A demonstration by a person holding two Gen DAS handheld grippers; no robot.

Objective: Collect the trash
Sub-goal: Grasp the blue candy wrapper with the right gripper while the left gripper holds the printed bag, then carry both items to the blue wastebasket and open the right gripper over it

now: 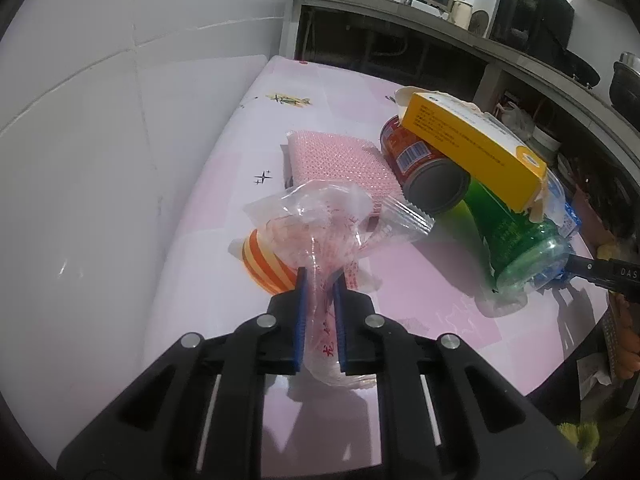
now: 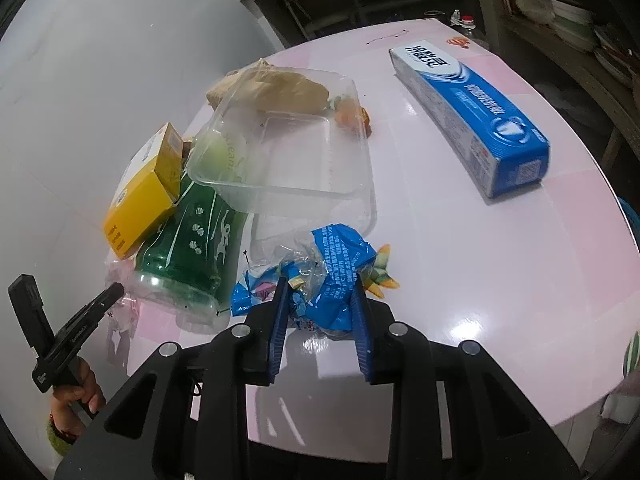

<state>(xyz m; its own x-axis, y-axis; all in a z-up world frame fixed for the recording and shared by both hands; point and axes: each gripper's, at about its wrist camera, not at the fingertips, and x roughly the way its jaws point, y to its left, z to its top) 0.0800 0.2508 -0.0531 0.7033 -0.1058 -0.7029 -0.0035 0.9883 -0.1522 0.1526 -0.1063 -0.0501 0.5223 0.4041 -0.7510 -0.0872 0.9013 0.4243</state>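
My left gripper (image 1: 320, 276) is shut on a clear plastic wrapper with red print (image 1: 320, 224) and holds it just above the pink table (image 1: 420, 280). An orange striped paper cup (image 1: 266, 262) lies behind the wrapper. My right gripper (image 2: 320, 284) has its jaws around a crumpled blue wrapper (image 2: 332, 268) on the table, with the pads against its sides. A green plastic bottle (image 2: 188, 248) lies to the left with a yellow box (image 2: 140, 192) on it. The left gripper's body (image 2: 72, 332) shows at the left of the right wrist view.
A pink sponge (image 1: 340, 160), a red can (image 1: 424, 164) and the yellow box (image 1: 472, 148) lie in a pile. A clear plastic tray (image 2: 292, 148), a paper bag (image 2: 276, 88) and a blue toothpaste box (image 2: 472, 116) lie on the table. A white tiled wall (image 1: 100, 140) stands on the left.
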